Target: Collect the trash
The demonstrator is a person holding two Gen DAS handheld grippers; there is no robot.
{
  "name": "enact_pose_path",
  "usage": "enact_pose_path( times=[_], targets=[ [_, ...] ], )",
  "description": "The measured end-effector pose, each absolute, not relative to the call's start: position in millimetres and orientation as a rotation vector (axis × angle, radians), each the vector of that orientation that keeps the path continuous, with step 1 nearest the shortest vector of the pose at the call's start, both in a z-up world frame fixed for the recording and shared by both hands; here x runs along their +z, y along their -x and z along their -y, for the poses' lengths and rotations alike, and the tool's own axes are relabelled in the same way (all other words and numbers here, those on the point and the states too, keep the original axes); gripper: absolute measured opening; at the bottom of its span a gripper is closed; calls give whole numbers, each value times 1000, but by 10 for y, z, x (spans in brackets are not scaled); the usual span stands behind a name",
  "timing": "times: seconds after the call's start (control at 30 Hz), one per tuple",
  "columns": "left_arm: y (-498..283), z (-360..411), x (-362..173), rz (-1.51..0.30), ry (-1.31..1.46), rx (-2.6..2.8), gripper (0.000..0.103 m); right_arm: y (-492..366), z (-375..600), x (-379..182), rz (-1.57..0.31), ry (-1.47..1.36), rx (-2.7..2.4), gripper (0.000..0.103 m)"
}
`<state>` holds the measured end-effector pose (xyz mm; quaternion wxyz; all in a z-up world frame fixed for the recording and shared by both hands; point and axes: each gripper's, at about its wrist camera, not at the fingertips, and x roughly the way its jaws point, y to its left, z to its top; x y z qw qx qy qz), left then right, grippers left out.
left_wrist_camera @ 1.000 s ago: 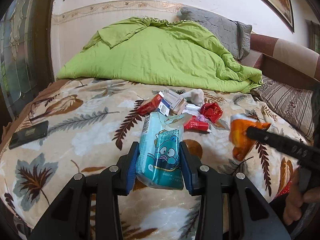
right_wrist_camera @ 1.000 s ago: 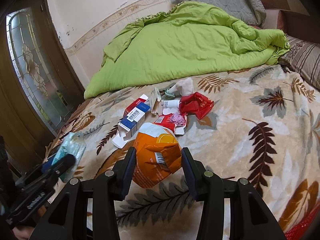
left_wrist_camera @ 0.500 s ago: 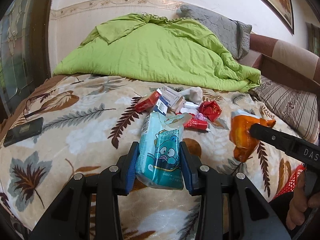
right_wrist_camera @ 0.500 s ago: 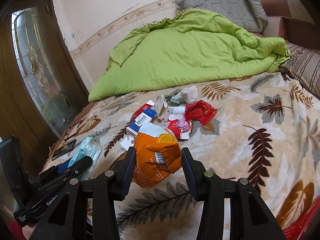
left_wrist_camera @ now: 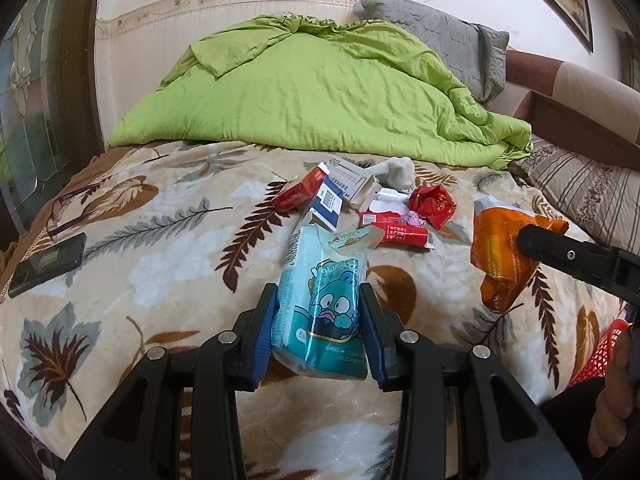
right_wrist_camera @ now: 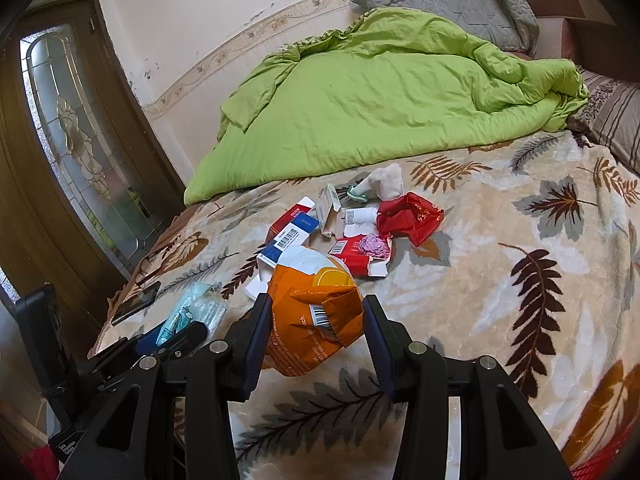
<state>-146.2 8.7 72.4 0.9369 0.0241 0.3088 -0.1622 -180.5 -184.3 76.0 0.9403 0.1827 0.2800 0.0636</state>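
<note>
While more litter waits on the bed (left_wrist_camera: 120,248), left gripper (left_wrist_camera: 320,312) clamps a teal tissue pack (left_wrist_camera: 324,304); right gripper (right_wrist_camera: 314,324) pinches an orange bag (right_wrist_camera: 308,320), both lifted, presumably for binning.

A pile of cartons and wrappers (left_wrist_camera: 362,204) lay mid-bed on the leaf-print blanket (left_wrist_camera: 160,248), before the heaped duvet (left_wrist_camera: 320,92). A pillow (left_wrist_camera: 444,48) sat behind the duvet, against the wall. A phone (left_wrist_camera: 48,264) lay at the blanket's left edge, well apart from the pile.
</note>
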Motion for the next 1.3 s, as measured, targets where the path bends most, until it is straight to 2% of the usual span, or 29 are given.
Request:
enact_pose_path(
  times=[1.3],
  targets=[
    [1495, -92, 709, -626, -87, -300, 38, 1808, 1859, 750, -574, -374, 130, 50]
  ],
)
